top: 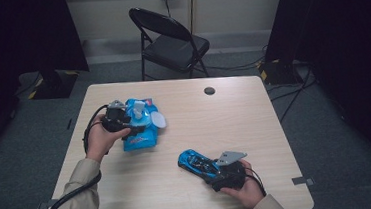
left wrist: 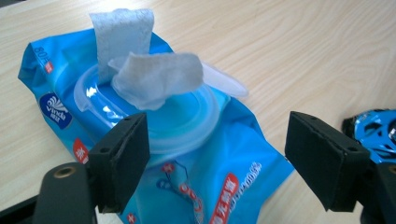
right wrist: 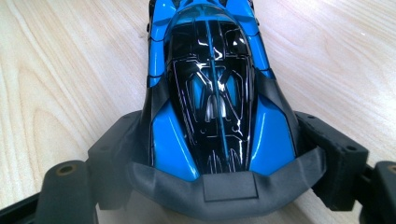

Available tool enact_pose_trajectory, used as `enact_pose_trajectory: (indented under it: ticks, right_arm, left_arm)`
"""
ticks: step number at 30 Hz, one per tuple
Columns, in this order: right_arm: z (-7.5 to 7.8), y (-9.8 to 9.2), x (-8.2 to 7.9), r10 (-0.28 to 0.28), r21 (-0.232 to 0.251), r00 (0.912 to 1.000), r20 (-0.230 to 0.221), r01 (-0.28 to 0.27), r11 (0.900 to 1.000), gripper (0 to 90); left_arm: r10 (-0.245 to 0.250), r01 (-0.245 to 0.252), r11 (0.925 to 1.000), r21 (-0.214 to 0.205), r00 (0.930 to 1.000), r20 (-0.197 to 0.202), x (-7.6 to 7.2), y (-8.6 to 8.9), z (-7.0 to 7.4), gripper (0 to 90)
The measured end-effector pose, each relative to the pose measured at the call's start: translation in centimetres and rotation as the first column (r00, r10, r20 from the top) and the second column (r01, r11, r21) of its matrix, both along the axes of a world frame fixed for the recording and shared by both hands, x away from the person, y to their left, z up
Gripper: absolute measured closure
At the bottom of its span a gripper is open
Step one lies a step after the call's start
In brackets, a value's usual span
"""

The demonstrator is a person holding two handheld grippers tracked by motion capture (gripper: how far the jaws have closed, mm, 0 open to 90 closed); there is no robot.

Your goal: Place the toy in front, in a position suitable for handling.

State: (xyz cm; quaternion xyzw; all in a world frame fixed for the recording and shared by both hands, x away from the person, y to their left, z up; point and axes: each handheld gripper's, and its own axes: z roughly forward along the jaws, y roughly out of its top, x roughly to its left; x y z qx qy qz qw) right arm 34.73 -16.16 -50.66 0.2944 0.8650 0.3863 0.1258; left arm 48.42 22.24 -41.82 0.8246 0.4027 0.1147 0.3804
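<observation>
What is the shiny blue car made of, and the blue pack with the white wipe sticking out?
The toy car looks like glossy hard plastic or painted metal: light glints off it. The pack seems soft plastic film, creased and shiny. The wipe looks like thin, limp, matte cloth.

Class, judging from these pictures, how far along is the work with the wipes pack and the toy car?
Done: the wipes pack lid is open, a wipe sticks up. In hand: right gripper clamps the toy car; left gripper hovers open over the pack. Left: wipe not yet pulled out.
</observation>
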Motion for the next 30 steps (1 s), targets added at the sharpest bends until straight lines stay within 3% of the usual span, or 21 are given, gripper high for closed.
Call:
enact_pose_trajectory:
  ticks: [5, 13, 19, 22, 25, 30]
  right_arm:
    - [0.0, 0.0, 0.0, 0.0, 0.0, 1.0, 0.0, 0.0, 1.0, 21.9]
    - [0.0, 0.0, 0.0, 0.0, 0.0, 1.0, 0.0, 0.0, 1.0, 21.9]
    - [0.0, 0.0, 0.0, 0.0, 0.0, 1.0, 0.0, 0.0, 1.0, 22.0]
    - [0.0, 0.0, 0.0, 0.0, 0.0, 1.0, 0.0, 0.0, 1.0, 21.9]
    - [0.0, 0.0, 0.0, 0.0, 0.001, 1.0, -0.001, 0.0, 1.0, 21.9]
    - [0.0, 0.0, 0.0, 0.0, 0.001, 1.0, 0.0, 0.0, 1.0, 22.0]
  left_arm:
    - [0.015, -0.015, 0.9997, 0.018, 0.9999, -0.001, 0.9, -0.3, 0.1, 22.4]
    - [0.067, -0.068, 0.9966, 0.047, 0.9973, 0.03, 2.1, -0.7, 0.3, 36.5]
    - [0.076, -0.078, 0.9952, 0.059, 0.9967, 0.026, 2.7, -0.7, 0.4, 56.9]
    - [0.079, -0.08, 0.9943, 0.071, 0.9967, 0.017, 2.9, -0.7, 0.6, 71.7]
    - [0.077, -0.077, 0.9954, 0.057, 0.9971, -0.001, 3.2, -0.7, 1.0, 85.8]
    - [0.107, -0.106, 0.9935, 0.043, 0.9936, -0.035, 3.2, -0.8, 1.9, 89.7]
